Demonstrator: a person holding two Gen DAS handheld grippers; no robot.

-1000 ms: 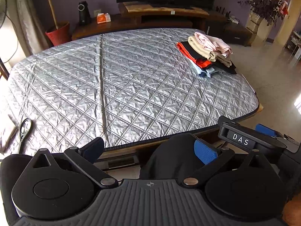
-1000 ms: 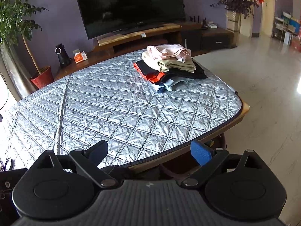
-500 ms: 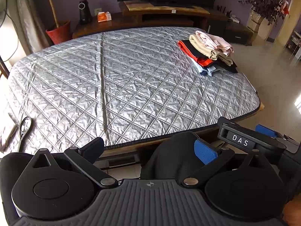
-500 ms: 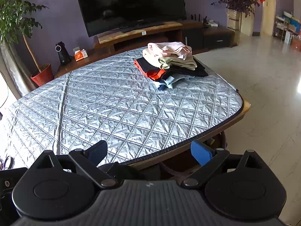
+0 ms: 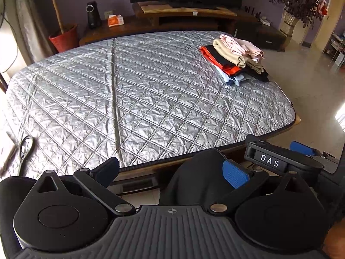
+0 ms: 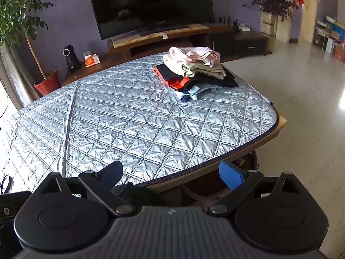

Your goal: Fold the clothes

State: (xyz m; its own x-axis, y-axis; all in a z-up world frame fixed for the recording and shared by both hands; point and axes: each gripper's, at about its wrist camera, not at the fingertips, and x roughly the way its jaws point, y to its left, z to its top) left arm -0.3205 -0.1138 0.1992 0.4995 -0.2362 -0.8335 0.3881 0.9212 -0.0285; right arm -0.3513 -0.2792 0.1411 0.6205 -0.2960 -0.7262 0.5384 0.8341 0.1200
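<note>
Left wrist view. Left tongs (image 5: 170,170) spread wide, nothing between the blue pads (image 5: 234,173); they hang low, off the near edge of the table (image 5: 297,119). Table covered by a silver quilted cover (image 5: 140,99), diamond stitching, one long crease running front to back. Stack of folded clothes (image 5: 235,59) sits at the far right corner of the cover: pink piece on top, beige under it, then black, orange-red, pale blue at the bottom. Scissors (image 5: 24,151) lie at the near left edge of the cover, well apart from the stack. Dark rounded shape (image 5: 194,179) just below the table edge, between the pads; fabric or a knee, cannot tell. To the right, part of the other tool, a black block labelled DAS (image 5: 269,160).

Right wrist view. Right tongs (image 6: 172,171) also spread wide and holding nothing, pads (image 6: 230,174) hanging at the near table rim (image 6: 280,123). Same stack of folded clothes (image 6: 194,69) at the far side of the cover (image 6: 129,125), right of centre, well apart from the tongs. Behind the table: television (image 6: 151,4) on a long wooden stand (image 6: 161,37), small black device (image 6: 71,58), an orange box (image 6: 91,60) beside it, a potted plant in a red pot (image 6: 47,83) at left. Pale tiled floor (image 6: 301,108) to the right.
</note>
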